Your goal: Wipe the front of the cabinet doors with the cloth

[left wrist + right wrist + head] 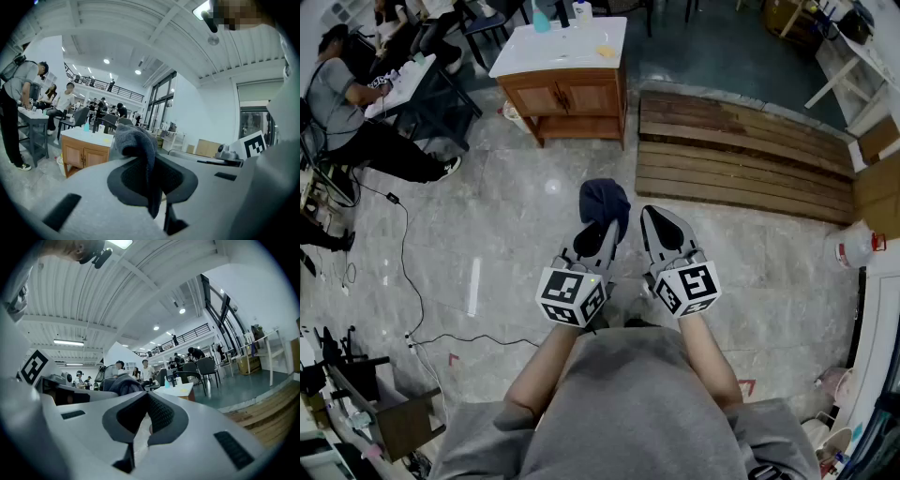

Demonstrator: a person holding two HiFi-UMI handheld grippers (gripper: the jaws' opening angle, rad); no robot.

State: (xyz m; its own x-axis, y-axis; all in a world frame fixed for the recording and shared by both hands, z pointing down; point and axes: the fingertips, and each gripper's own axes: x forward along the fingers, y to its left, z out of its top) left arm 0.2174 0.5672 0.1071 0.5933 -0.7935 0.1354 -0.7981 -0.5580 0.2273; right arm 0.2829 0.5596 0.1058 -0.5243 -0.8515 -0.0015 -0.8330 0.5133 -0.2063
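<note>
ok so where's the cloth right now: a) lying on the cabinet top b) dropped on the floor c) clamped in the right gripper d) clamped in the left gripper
d: the left gripper view shows the dark cloth pinched between the jaws of the left gripper, while the cabinet stands well ahead of it.

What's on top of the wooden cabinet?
A blue bottle, a white bottle and something small and yellow on its white top. Closed doors hide the inside.
</note>
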